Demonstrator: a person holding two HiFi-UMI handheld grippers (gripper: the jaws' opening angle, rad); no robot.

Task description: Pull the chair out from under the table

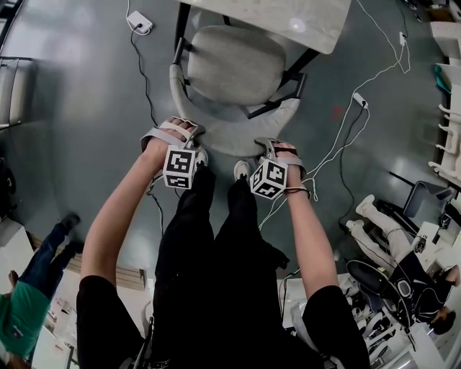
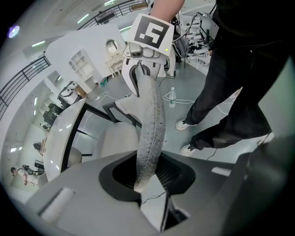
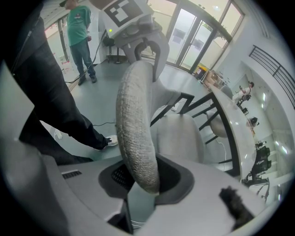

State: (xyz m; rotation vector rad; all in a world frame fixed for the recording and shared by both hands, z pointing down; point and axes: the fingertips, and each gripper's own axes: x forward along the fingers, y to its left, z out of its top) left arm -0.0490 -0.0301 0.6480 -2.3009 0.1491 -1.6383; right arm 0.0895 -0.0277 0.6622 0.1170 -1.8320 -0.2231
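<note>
While left claw and right claw clench it, chair backrest spans them.

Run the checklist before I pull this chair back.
1. Left tool shut on grey fabric chair backrest: ok.
2. Right tool shut on same backrest: ok.
3. Grey padded seat clear of white table: not ok, front edge at tabletop edge.
4. White floor cable clear of chair legs: cannot tell, legs hidden.
5. Path rearward: cannot tell, out of view.
</note>
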